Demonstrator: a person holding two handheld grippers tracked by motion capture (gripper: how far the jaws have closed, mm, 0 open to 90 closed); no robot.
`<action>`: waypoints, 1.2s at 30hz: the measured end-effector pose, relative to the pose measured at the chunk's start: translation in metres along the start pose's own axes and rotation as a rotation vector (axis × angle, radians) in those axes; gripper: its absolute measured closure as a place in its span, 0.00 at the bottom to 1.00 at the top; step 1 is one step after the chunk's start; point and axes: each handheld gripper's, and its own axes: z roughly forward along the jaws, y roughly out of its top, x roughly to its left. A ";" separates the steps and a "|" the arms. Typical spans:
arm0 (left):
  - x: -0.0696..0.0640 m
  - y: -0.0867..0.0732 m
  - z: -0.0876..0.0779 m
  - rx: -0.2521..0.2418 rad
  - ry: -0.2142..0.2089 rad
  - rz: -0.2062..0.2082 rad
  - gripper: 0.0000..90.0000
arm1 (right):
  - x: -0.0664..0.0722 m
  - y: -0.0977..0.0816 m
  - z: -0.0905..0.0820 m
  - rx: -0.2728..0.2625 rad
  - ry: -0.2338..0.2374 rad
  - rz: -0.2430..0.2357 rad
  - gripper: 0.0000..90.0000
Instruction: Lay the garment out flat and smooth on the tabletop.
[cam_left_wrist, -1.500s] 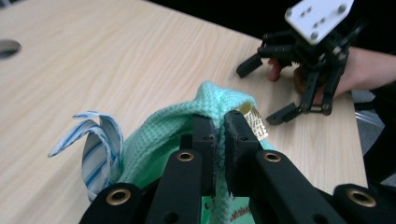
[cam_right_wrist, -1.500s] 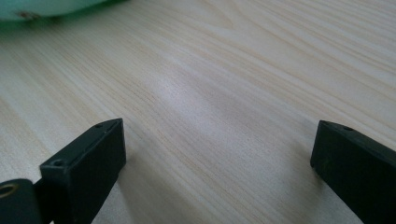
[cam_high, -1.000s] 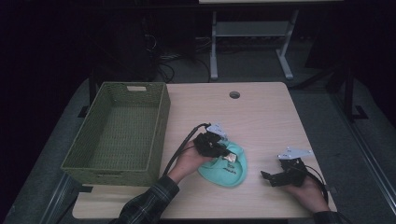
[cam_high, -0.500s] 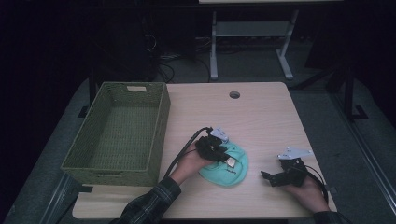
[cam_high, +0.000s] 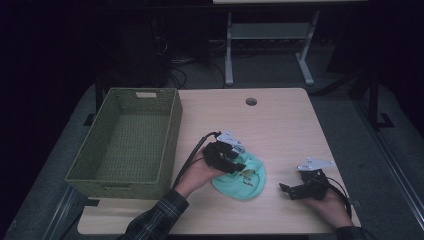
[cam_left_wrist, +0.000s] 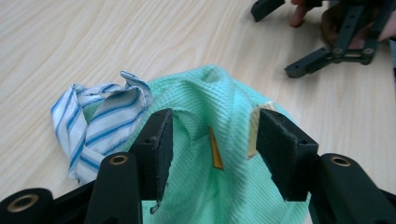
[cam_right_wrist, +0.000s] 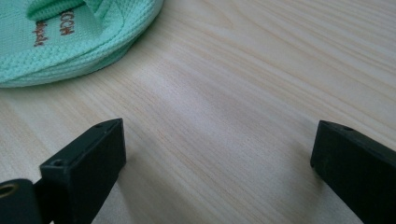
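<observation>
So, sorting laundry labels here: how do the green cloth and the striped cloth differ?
The green cloth is a plain mint waffle knit; the striped cloth is white with blue stripes. The green cloth is the larger and lies between the left gripper's open jaws; the striped cloth lies crumpled at its edge, outside them. Both rest on the table.

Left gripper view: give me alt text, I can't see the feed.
The left gripper hangs open over a mint green garment on the wooden table. A blue-striped white cloth lies crumpled beside the garment; the right gripper rests beyond.
</observation>
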 end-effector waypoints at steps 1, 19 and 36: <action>-0.002 -0.001 -0.003 -0.007 0.003 0.002 0.54 | 0.000 0.000 0.000 0.000 0.000 0.000 0.03; -0.023 -0.039 -0.024 0.016 0.026 0.000 0.93 | 0.000 0.000 0.000 0.000 0.000 0.000 0.03; -0.027 -0.070 -0.007 0.143 0.046 0.023 0.99 | 0.001 0.001 0.000 0.003 -0.005 0.004 0.03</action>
